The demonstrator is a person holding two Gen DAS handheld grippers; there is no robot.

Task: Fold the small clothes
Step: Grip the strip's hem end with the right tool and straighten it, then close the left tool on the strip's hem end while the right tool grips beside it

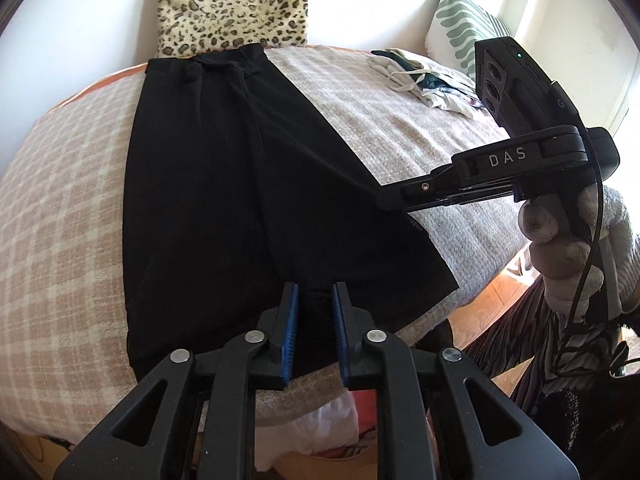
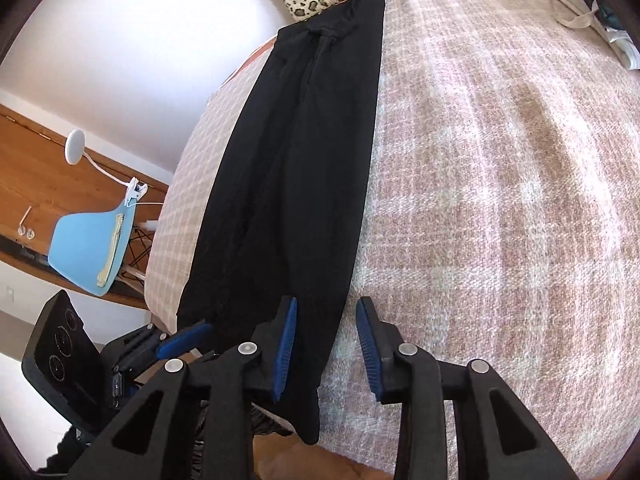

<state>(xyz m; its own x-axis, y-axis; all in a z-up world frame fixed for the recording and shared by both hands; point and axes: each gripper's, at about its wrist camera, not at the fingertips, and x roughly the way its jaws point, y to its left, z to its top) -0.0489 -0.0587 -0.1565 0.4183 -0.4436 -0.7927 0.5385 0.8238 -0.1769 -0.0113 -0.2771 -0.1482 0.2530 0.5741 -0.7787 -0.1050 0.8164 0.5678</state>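
A pair of black shorts (image 1: 248, 184) lies flat on the plaid bed cover (image 1: 60, 240), waistband at the far end by the leopard pillow; it also shows in the right wrist view (image 2: 304, 168). My left gripper (image 1: 315, 320) is open, its blue pads either side of a bunch of the hem at the near edge. My right gripper (image 2: 327, 344) is open over the shorts' near right corner, empty; from the left wrist view it (image 1: 384, 200) reaches in from the right at the shorts' right edge.
A leopard-print pillow (image 1: 232, 4) and a green-patterned pillow (image 1: 460, 20) stand at the back. A pile of other small clothes (image 1: 424, 76) lies at the far right. A blue chair (image 2: 88, 248) stands left of the bed. The bed edge and wooden floor (image 1: 492, 292) are near.
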